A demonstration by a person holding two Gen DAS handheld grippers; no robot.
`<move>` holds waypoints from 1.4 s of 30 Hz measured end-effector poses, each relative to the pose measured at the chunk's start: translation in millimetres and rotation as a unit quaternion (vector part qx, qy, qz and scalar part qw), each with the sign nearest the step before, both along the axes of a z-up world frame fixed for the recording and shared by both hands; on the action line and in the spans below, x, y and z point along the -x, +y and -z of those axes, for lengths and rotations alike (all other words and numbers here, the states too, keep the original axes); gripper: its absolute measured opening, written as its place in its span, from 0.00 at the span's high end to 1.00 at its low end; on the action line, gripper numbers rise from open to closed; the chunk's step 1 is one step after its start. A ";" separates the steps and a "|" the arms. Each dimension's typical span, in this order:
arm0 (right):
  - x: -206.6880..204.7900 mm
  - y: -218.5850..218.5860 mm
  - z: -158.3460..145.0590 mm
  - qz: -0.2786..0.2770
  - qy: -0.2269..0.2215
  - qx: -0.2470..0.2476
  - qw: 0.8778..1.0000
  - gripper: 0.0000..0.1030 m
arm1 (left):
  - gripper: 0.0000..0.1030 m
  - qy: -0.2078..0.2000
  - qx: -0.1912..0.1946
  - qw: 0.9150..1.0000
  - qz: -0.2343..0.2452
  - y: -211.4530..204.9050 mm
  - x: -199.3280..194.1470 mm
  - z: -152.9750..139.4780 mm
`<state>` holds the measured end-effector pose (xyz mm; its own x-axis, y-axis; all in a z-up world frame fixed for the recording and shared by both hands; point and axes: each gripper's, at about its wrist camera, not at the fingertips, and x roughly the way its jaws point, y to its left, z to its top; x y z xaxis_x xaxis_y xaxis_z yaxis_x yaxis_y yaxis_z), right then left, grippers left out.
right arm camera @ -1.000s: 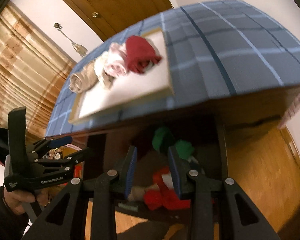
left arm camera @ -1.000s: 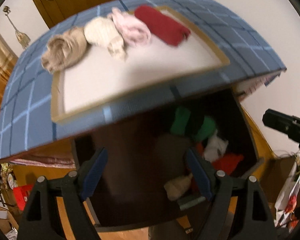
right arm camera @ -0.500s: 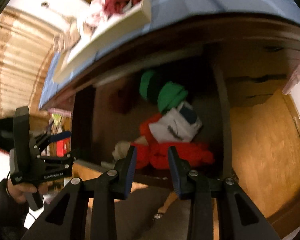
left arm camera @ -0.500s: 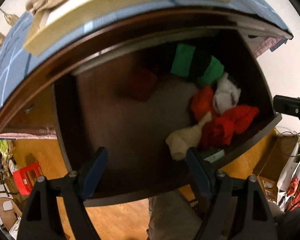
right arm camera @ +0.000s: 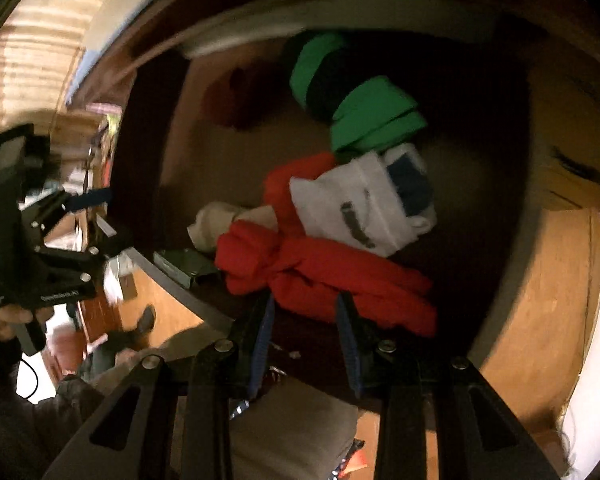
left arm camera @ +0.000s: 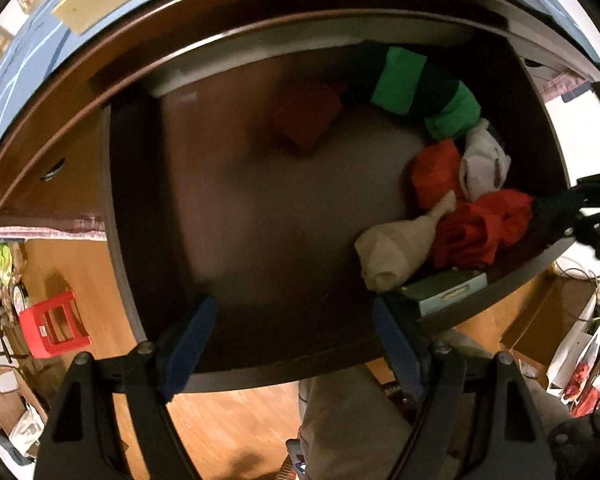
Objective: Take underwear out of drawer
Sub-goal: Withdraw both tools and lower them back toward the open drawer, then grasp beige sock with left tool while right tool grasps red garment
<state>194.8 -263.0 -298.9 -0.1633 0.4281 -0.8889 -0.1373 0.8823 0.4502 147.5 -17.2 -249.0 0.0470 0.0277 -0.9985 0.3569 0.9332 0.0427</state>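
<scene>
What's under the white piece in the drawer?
The white piece lies on an orange-red garment, with the red bundle against its near edge and the green roll just behind. Whatever is directly beneath it, and the drawer floor there, is covered.

The left tool (left arm camera: 290, 334) is pointed straight down, its jaws set wide with nothing between them. The right tool (right arm camera: 306, 334) is angled steeply downward, jaws narrowly parted and empty. The left tool's handle is gripped by a hand (right arm camera: 8, 320).

light: dim, warm | blur: right view smeared | edges: fisheye bend, black corners
</scene>
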 end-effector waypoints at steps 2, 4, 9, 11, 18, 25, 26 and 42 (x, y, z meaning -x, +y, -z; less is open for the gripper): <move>-3.9 6.9 9.1 -0.020 0.006 0.012 1.000 0.66 | 0.20 0.001 0.001 1.000 -0.007 2.1 -0.9 0.9; -8.6 10.8 17.0 -0.026 0.010 0.014 1.000 0.66 | 0.20 0.003 0.004 1.000 -0.012 2.9 -1.6 1.0; -17.8 16.3 30.4 -0.042 0.052 -0.032 0.997 0.42 | 0.20 0.010 0.013 1.000 -0.022 5.0 -6.1 4.2; -18.9 21.0 31.9 -0.061 0.065 -0.044 0.995 0.38 | 0.20 0.011 0.012 1.000 -0.024 4.9 -7.0 4.2; -18.0 25.0 37.0 -0.070 0.080 -0.065 0.992 0.41 | 0.20 0.010 0.016 0.999 -0.030 5.4 -10.6 3.0; -18.5 2.3 42.4 0.074 0.074 -0.052 0.993 0.87 | 0.20 0.019 0.023 0.998 -0.052 10.1 -17.3 5.8; -18.0 -0.2 42.2 0.102 0.071 -0.069 0.990 0.88 | 0.20 0.020 0.023 0.998 -0.055 11.1 -18.5 6.6; -6.1 35.6 -3.1 0.069 -0.020 -0.075 0.995 0.34 | 0.20 0.015 0.003 0.995 0.102 -17.3 -37.2 24.6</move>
